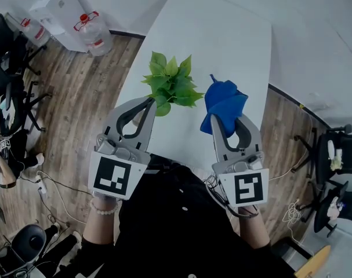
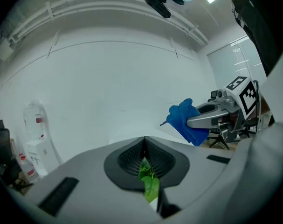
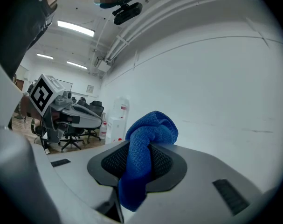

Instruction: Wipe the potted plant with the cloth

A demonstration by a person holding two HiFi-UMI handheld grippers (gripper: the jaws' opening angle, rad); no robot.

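- Nearest me, the left gripper (image 2: 144, 149) is pinched tight on a green leaf (image 2: 149, 181); the leaf pokes out below the closed pads.
- On the right, the right gripper (image 3: 140, 155) is clamped on the blue cloth (image 3: 153, 127), which bunches above the jaws and hangs beneath them.
- Farther out, the potted plant (image 1: 173, 84) sits between the two gripper tips, over the white table (image 1: 222, 33); I can't make out its pot.
- Cloth is just right of the foliage; touching or not, I can't tell.
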